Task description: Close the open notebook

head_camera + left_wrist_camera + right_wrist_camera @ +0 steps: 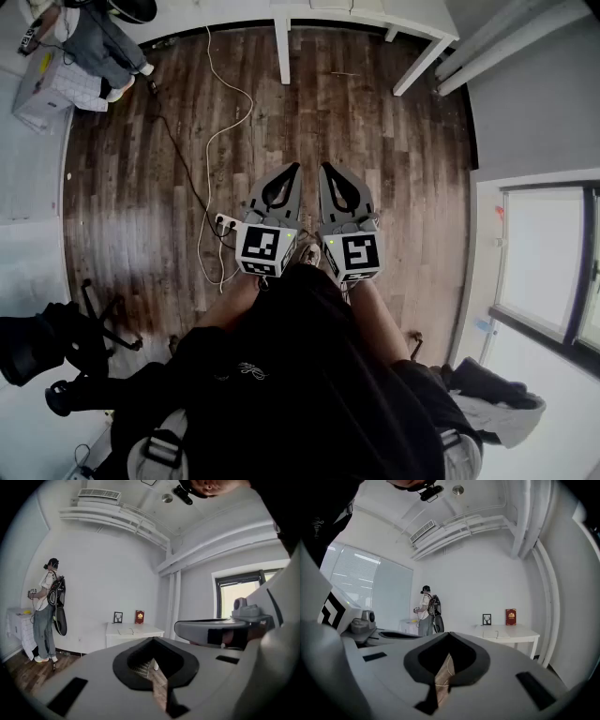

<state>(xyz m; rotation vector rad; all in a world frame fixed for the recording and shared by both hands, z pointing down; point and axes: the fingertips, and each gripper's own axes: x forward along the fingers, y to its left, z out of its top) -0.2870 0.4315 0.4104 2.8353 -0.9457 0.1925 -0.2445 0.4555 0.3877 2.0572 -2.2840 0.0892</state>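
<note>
The open notebook lies flat on a white table against the far wall, and it shows pale and small in the right gripper view as the notebook. I hold both grippers level and side by side over the wooden floor, well short of that table. The left gripper is shut with nothing in it, its tip aimed toward the table. The right gripper is shut and empty too, seen from its own camera.
A framed picture and a red book stand at the back of the table. A person with a backpack stands far left by a white box. Cables and a power strip lie on the floor. A window is on the right.
</note>
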